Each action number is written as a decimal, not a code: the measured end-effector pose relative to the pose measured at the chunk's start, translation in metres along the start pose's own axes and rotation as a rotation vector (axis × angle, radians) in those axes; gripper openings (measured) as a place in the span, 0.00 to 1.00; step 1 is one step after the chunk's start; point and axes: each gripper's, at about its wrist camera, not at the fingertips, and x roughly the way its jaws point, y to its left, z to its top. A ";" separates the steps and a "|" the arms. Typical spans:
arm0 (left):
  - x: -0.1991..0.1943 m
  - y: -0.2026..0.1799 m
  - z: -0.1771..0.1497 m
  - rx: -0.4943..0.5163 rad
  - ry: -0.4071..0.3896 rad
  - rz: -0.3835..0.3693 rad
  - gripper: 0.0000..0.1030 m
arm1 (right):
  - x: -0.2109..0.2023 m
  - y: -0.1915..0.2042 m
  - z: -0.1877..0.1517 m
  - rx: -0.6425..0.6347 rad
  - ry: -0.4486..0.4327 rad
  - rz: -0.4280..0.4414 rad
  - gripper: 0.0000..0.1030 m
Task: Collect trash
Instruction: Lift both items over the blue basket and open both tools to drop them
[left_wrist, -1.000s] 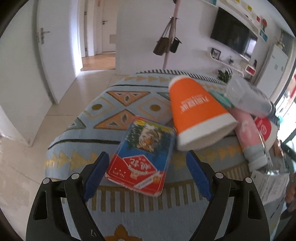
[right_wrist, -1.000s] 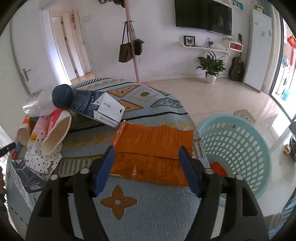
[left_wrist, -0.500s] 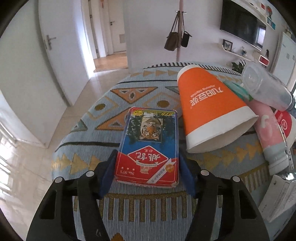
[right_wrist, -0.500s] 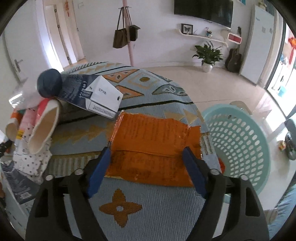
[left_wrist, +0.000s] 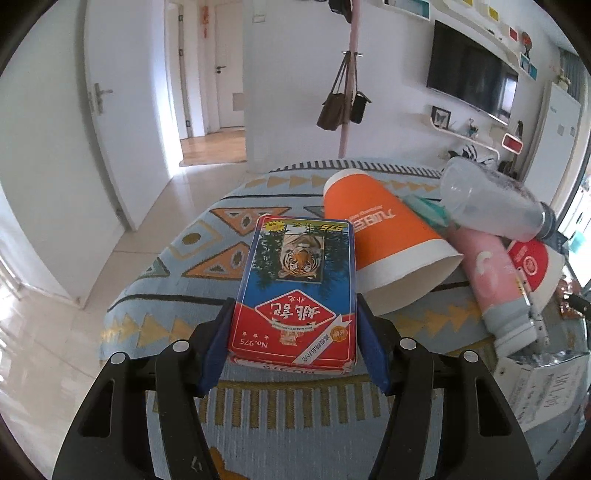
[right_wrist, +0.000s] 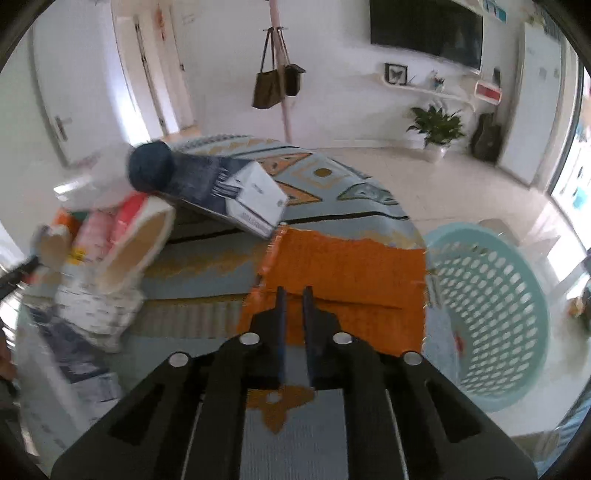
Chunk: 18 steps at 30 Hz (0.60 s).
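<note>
My left gripper (left_wrist: 293, 339) is shut on a red and blue playing-card box (left_wrist: 295, 291) with a tiger picture, its blue fingers pressed on both long sides. The box lies on the patterned tablecloth (left_wrist: 207, 266). My right gripper (right_wrist: 293, 314) is shut, its blue fingers nearly together over the near edge of a flat orange wrapper (right_wrist: 347, 273) on the table. Whether they pinch the wrapper is unclear. A teal perforated basket (right_wrist: 491, 314) stands on the floor to the right of the table.
An orange paper cup (left_wrist: 384, 240) lies beside the card box. Behind it are a clear plastic bottle (left_wrist: 491, 199), a pink bottle (left_wrist: 495, 280) and a red cup (left_wrist: 532, 266). A dark box with white end (right_wrist: 221, 188) and paper packaging (right_wrist: 92, 310) lie left of the wrapper.
My left gripper moved forward and closed on the card box. My right gripper went from wide open around the orange wrapper to shut at its near edge.
</note>
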 end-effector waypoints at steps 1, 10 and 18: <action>0.000 0.000 0.000 -0.001 -0.002 -0.004 0.58 | 0.001 0.002 0.001 0.001 0.009 -0.015 0.66; 0.001 0.000 0.000 -0.009 -0.002 -0.018 0.58 | 0.024 0.020 -0.004 -0.072 0.071 -0.147 0.71; -0.006 -0.004 0.002 -0.003 -0.015 -0.028 0.58 | 0.019 0.006 0.003 -0.064 0.071 -0.047 0.13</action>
